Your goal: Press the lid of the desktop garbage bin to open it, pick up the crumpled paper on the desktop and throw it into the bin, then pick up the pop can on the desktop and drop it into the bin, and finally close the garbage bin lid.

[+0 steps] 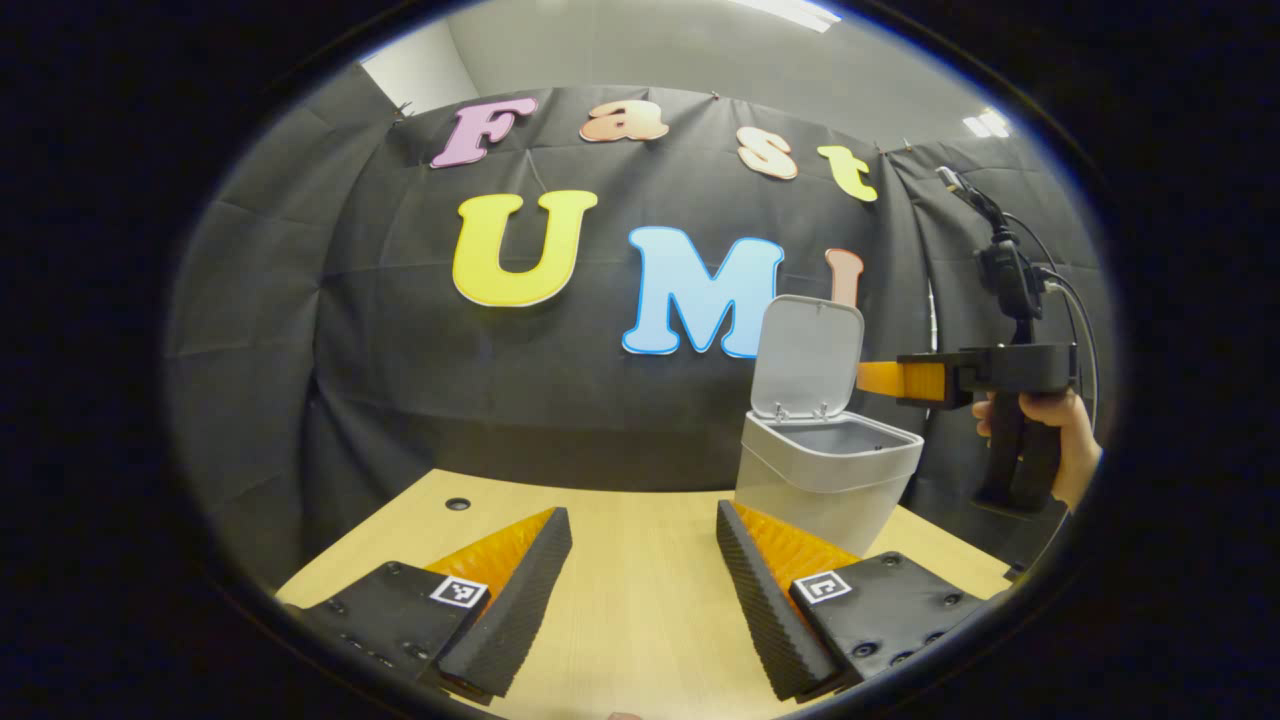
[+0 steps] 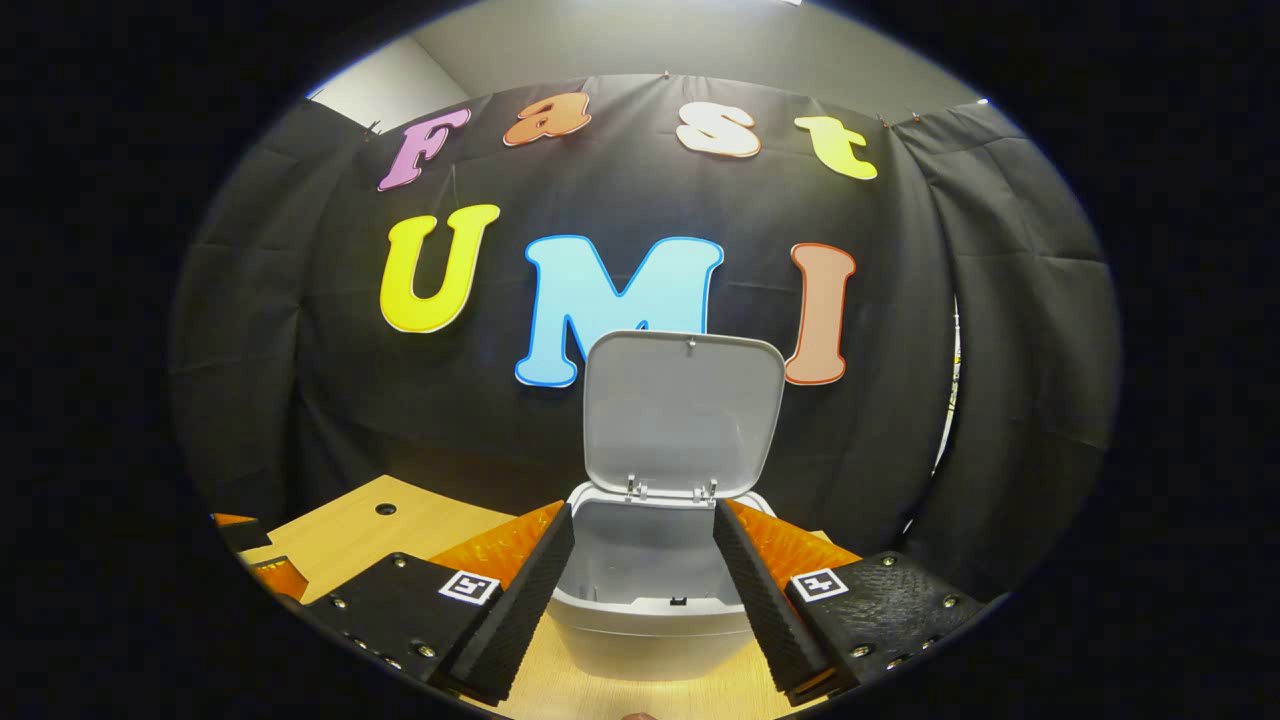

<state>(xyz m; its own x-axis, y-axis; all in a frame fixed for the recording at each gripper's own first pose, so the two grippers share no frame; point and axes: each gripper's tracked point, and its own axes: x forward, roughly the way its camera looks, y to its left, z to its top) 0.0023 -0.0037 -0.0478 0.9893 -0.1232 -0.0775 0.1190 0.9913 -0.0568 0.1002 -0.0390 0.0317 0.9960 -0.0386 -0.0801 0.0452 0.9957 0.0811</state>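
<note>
Desktop garbage bin (image 1: 825, 480) of smooth pale-grey plastic, a rounded-corner box tapering slightly toward its base, standing on a light wood-grain table (image 1: 640, 590) with its lid (image 1: 807, 357) raised upright on two small hinges at the rear rim; the lid's inner face is plain, and the mouth of the bin is uncovered. In the left gripper view the bin stands toward the right side of the table, beyond the right-hand finger of the left gripper (image 1: 644, 575), whose two wedge-shaped fingers carry ribbed inner pads and are spread wide apart over bare tabletop with nothing between them. A small round hole (image 1: 458, 504) is cut in the table near its far left edge. Behind the table hangs a creased black cloth wall (image 1: 400, 350) under a grey ceiling. In the same view the right gripper (image 1: 880, 378) is held by a hand (image 1: 1060, 440) at lid height, just to the right of the raised lid. In the right gripper view its own fingers (image 2: 520, 590) are parted, framing the bin's open interior (image 2: 640, 560) below, and grasp nothing.
</note>
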